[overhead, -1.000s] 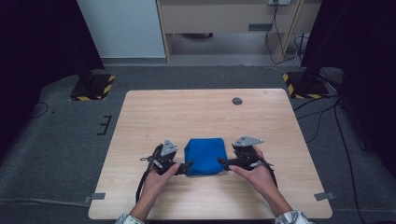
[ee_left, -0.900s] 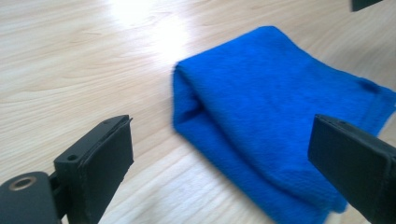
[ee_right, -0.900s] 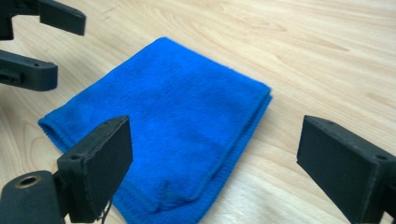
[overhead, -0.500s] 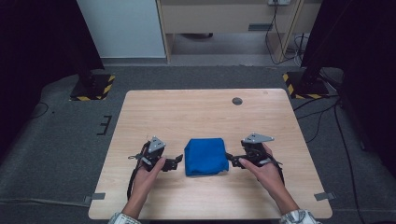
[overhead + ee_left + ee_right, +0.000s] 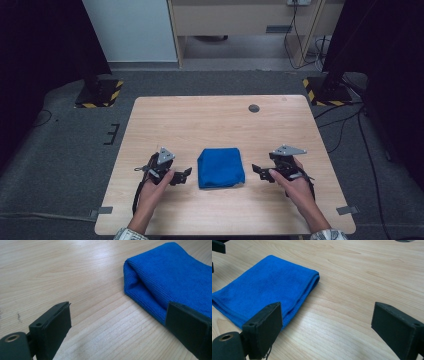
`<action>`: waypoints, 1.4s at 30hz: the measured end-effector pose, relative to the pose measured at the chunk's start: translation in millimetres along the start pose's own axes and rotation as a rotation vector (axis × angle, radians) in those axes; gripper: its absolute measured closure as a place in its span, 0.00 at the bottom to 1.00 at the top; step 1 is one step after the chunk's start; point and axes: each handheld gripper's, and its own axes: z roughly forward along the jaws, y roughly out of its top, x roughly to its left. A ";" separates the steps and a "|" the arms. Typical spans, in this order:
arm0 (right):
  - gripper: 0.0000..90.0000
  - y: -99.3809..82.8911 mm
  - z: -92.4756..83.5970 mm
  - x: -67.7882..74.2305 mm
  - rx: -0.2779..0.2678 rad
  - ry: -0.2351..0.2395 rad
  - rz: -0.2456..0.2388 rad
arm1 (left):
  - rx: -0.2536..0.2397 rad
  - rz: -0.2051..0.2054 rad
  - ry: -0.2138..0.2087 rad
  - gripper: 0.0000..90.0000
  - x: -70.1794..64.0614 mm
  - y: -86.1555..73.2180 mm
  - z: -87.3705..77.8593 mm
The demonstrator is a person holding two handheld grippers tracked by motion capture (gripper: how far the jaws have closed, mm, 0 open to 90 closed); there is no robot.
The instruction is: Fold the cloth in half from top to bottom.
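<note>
A folded blue cloth (image 5: 220,167) lies flat on the wooden table (image 5: 220,120), near its front middle. My left gripper (image 5: 186,175) rests just left of the cloth, open and empty, a small gap away from it. In the left gripper view the cloth's folded edge (image 5: 150,290) lies ahead to the right of the wide-apart jaws. My right gripper (image 5: 257,170) is open too, a short way right of the cloth. The right gripper view has the cloth (image 5: 262,287) ahead to the left, with bare wood between the jaws.
A small dark round inset (image 5: 254,108) sits in the tabletop at the back right. Grey carpet surrounds the table, with cables at the right and black stands with yellow-striped bases (image 5: 100,94) at both back corners.
Both grippers were against the cloth's sides a second ago. They have since let go and drawn outward, left going left and right going right. The cloth stays folded in place.
</note>
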 end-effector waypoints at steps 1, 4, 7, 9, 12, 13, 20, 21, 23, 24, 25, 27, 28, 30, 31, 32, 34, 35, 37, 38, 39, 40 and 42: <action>0.11 -1.0 -1.5 -1.0 0.002 0.001 -0.007 | 0.005 0.003 0.003 0.07 0.1 -1.0 0.0; 0.11 -5.8 -5.2 -4.7 0.009 -0.007 -0.008 | 0.023 0.012 0.018 0.07 1.9 -4.0 -0.9; 0.11 -10.7 -7.2 -10.0 0.035 -0.018 -0.011 | 0.023 0.000 0.025 0.07 6.1 -5.0 -2.5; 0.11 -14.5 -7.7 -13.2 0.063 -0.005 -0.001 | 0.025 -0.012 0.034 0.07 8.9 -6.3 -3.0; 0.10 -20.5 -7.9 -16.6 0.098 -0.008 0.001 | 0.037 -0.021 0.042 0.07 12.9 -8.5 -3.2; 0.10 -21.5 -7.7 -18.3 0.097 -0.010 -0.002 | 0.039 -0.026 0.044 0.07 14.2 -8.9 -3.1; 0.10 -21.7 -8.1 -32.9 0.067 -0.053 0.040 | 0.075 -0.036 0.059 0.07 25.4 -11.8 1.5; 0.10 -21.3 -7.8 -36.0 0.057 -0.062 0.044 | 0.076 -0.039 0.062 0.07 27.3 -12.1 1.6; 0.10 -19.3 -7.4 -42.3 0.057 -0.086 0.054 | 0.073 -0.051 0.070 0.07 31.9 -12.7 1.7; 0.10 -18.1 -7.4 -46.0 0.049 -0.094 0.060 | 0.075 -0.056 0.073 0.07 33.5 -12.8 1.6; 0.10 -17.3 -7.4 -47.9 0.047 -0.100 0.071 | 0.077 -0.060 0.076 0.07 35.6 -13.2 1.8; 0.10 -15.5 -7.6 -54.8 0.038 -0.114 0.084 | 0.083 -0.064 0.087 0.07 39.0 -13.9 2.9; 0.10 -14.7 -7.9 -57.4 0.034 -0.123 0.098 | 0.091 -0.065 0.092 0.07 40.1 -14.3 3.3; 0.10 -13.3 -8.0 -62.7 0.024 -0.138 0.118 | 0.108 -0.074 0.108 0.07 42.9 -15.4 4.6; 0.10 -13.0 -8.2 -64.2 0.022 -0.147 0.132 | 0.112 -0.078 0.112 0.07 44.0 -15.8 5.1; 0.10 -13.1 -8.0 -65.7 0.017 -0.151 0.139 | 0.114 -0.082 0.113 0.07 44.7 -16.2 5.6; 0.09 -13.5 -7.4 -67.6 0.020 -0.162 0.146 | 0.116 -0.084 0.115 0.07 45.7 -16.6 6.5; 0.09 -13.9 -6.6 -68.0 0.024 -0.169 0.153 | 0.118 -0.087 0.116 0.07 46.1 -17.0 7.0; 0.09 -15.1 -4.9 -69.3 0.037 -0.175 0.152 | 0.125 -0.085 0.115 0.07 46.8 -17.6 8.3; 0.09 -15.7 -3.8 -69.5 0.041 -0.177 0.159 | 0.131 -0.083 0.114 0.07 46.9 -18.0 9.1; 0.09 -16.4 -3.0 -70.5 0.049 -0.180 0.153 | 0.135 -0.083 0.115 0.07 46.6 -18.4 10.2; 0.09 -16.9 -2.1 -70.6 0.053 -0.183 0.158 | 0.140 -0.079 0.115 0.07 46.7 -18.7 11.2; 0.09 -18.0 -0.2 -71.1 0.061 -0.186 0.162 | 0.144 -0.076 0.114 0.06 46.2 -19.3 12.8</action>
